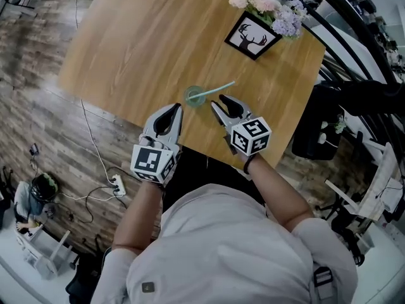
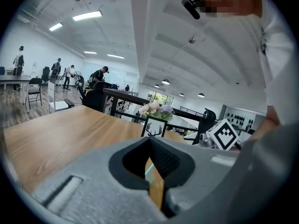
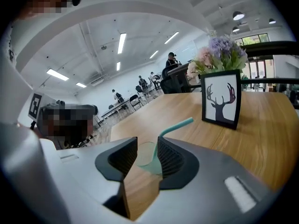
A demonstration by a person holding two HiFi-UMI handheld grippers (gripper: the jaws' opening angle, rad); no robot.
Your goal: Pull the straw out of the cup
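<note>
Cup (image 1: 195,96): clear, upright on the wooden table (image 1: 145,43), just ahead of both sets of tongs.
Straw (image 1: 218,88): teal, standing in the cup, leaning right.
Left gripper (image 1: 174,109): clenched, tips together, empty.
Right gripper (image 1: 219,102): released, jaws wide apart, cup seen through the gap, not gripped.
Far corner: deer picture (image 1: 252,35), flowers (image 1: 266,5).

One clear cup (image 1: 195,96), one teal straw (image 1: 218,89), one framed deer picture (image 1: 252,35), one flower bunch (image 1: 269,8), one wooden table (image 1: 145,43); two grippers: left gripper (image 1: 174,107), right gripper (image 1: 219,101).
</note>
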